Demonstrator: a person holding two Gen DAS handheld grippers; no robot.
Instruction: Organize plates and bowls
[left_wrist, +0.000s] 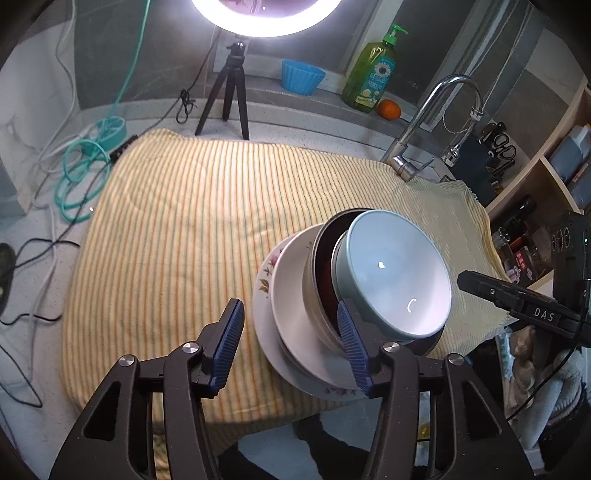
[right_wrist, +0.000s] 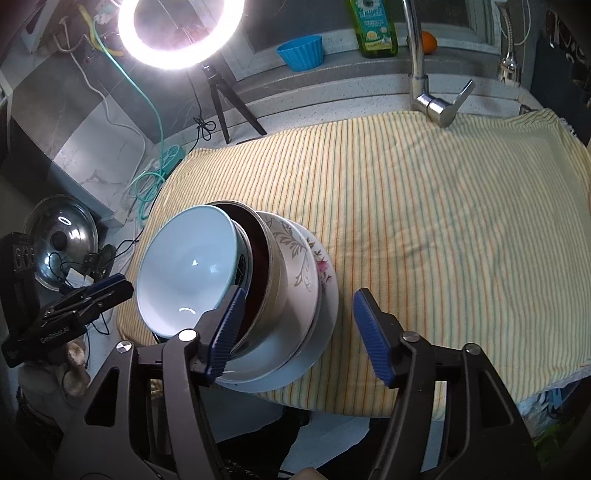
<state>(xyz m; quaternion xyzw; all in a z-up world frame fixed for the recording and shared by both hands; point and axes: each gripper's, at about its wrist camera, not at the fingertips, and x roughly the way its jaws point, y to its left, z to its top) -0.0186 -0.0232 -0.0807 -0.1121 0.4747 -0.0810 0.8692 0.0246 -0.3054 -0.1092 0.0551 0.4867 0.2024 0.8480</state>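
- Stack of plates and bowls (left_wrist: 351, 295), left wrist view first: it sits on the striped yellow cloth (left_wrist: 177, 229) toward the near right corner of the table, a pale blue bowl (left_wrist: 399, 277) on top, nested in a metal bowl with a dark inside (left_wrist: 325, 266).
- Under those, a plain white plate (left_wrist: 288, 291), and at the bottom a floral-rimmed plate (left_wrist: 264, 280).
- The left gripper (left_wrist: 291, 343) has its blue-padded fingers (left_wrist: 229, 343) standing well apart; nothing is clamped. The right pad lies in front of the bowls' near edge, and I cannot tell whether it touches them; the left pad hangs over bare cloth.
- At the right edge the other gripper's black finger pokes in beside the stack.
- Back of the table: ring light on a small tripod (left_wrist: 229, 92), blue cup (left_wrist: 301, 75), green soap bottle (left_wrist: 371, 74), an orange (left_wrist: 388, 109), the chrome tap (left_wrist: 436, 122).
- Right wrist view now: the same stack (right_wrist: 236, 288) is at the cloth's near left corner, blue bowl (right_wrist: 188, 269) tilted, a leaf-patterned plate (right_wrist: 299, 254) showing beneath the metal bowl.
- The right gripper (right_wrist: 299, 332) is spread wide, holding nothing; its left finger (right_wrist: 225, 332) is just in front of the stack's near rim, its right finger over open cloth.
- A pot lid (right_wrist: 62, 243) lies off to the left.
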